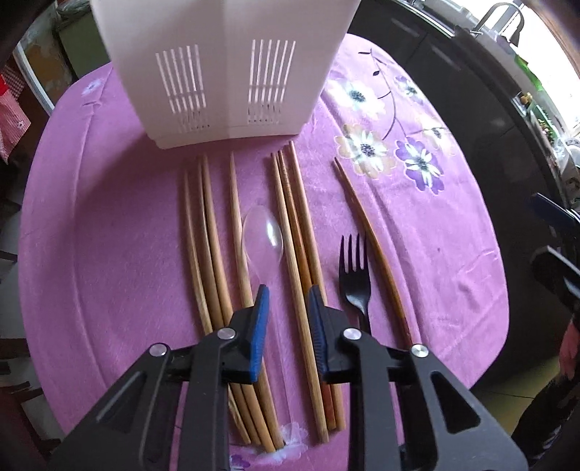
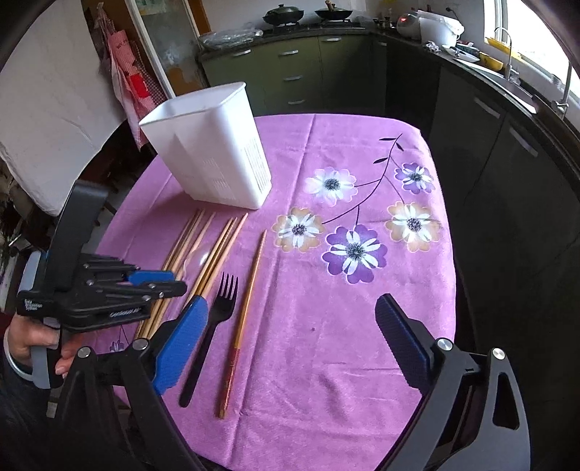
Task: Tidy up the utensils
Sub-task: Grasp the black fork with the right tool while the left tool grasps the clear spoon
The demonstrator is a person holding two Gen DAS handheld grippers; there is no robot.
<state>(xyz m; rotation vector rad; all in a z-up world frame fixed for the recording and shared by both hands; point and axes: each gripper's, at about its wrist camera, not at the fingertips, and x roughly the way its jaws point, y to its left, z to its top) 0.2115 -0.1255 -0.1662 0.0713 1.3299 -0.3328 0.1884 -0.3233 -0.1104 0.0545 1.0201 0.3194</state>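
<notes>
Kitchen w/ dark green cabinets (image 2: 290, 72) along back & right walls, woks (image 2: 282, 14) on stove, bright window (image 2: 536, 36) at right (daylight), purple floral tablecloth (image 2: 362, 326).

Your left tongs (image 1: 288, 319) cover the clear spoon (image 1: 262, 234) handle and the near lengths of the chopsticks (image 1: 214, 250). The top edge of your left view cuts off the white holder (image 1: 221, 72) rim. From your right view, the left tongs body hides the chopstick bundle's middle, and the spoon reads only as a faint glint.
</notes>
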